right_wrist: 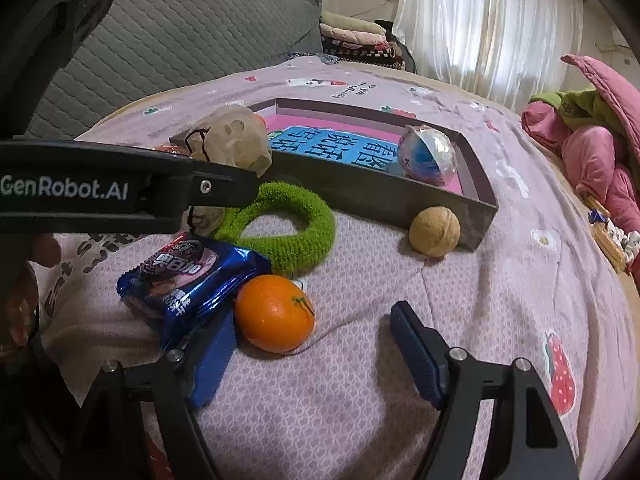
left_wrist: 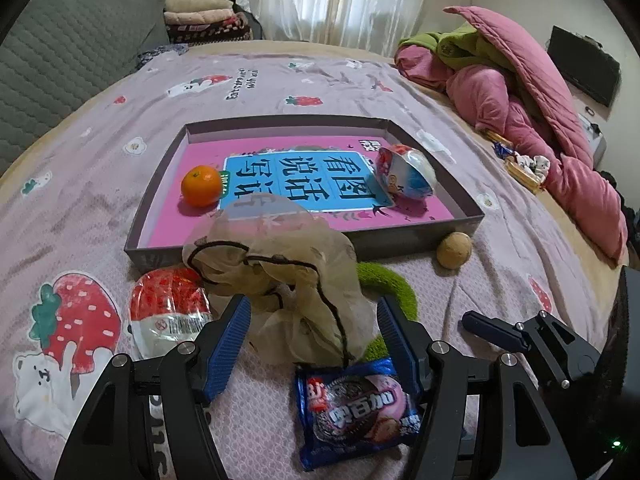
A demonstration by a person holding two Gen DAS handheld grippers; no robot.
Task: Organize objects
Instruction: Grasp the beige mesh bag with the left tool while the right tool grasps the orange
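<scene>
Right now the left gripper (left_wrist: 314, 334) has its fingers spread wide around a see-through mesh bag (left_wrist: 280, 272) on the bed sheet (left_wrist: 100, 184). Nearby, the right gripper (right_wrist: 316, 354) is wide open too, holding nothing, with an orange (right_wrist: 274, 314) between its fingers. Behind them, the tray (left_wrist: 248, 246) holds another orange (left_wrist: 201, 185) and a toy egg (left_wrist: 406, 172). Just outside the tray lies a walnut (right_wrist: 434, 232).

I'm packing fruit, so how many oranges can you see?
2. One orange lies in the tray, left side; the other lies on the bed beside the cookie pack. Others may be hidden.
</scene>
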